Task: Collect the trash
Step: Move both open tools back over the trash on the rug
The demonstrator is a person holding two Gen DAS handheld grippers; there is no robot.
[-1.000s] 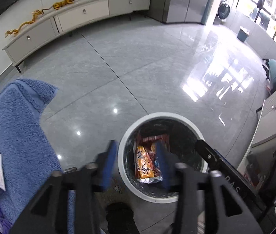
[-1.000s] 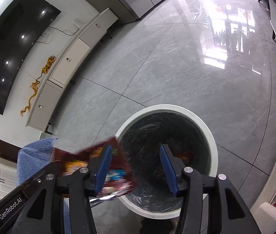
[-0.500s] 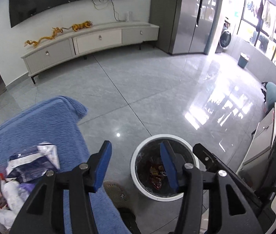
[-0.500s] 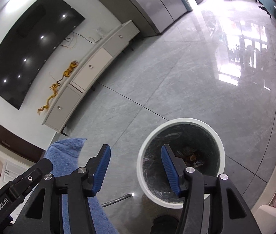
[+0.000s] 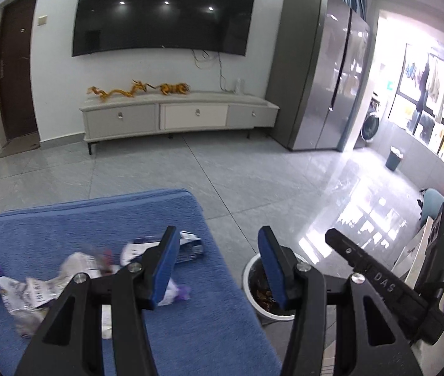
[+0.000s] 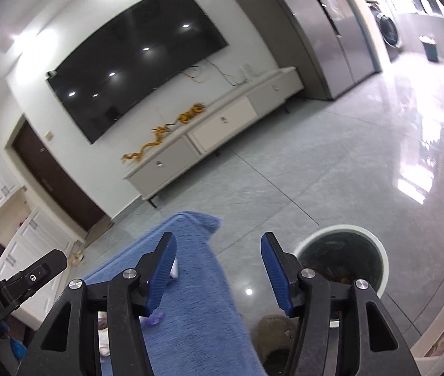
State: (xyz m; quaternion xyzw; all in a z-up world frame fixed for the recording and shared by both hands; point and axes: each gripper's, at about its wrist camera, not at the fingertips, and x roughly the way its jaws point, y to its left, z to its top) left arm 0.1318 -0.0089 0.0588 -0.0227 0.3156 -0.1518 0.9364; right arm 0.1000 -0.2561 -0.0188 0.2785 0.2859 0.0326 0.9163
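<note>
With the left gripper (image 5: 218, 263) and right gripper (image 6: 218, 269) both spread wide and empty, crumpled wrappers (image 5: 74, 269) on the blue towel (image 5: 96, 219) could slip loose before reaching the trash bin (image 6: 344, 260).

"DAS" – white letters on black claw body (image 5: 384, 285), left wrist view | "GenRobot.AI" – white letters on black claw body (image 6: 8, 294), right wrist view | print on crumpled wrappers (image 5: 43, 291) – too blurred to read
</note>
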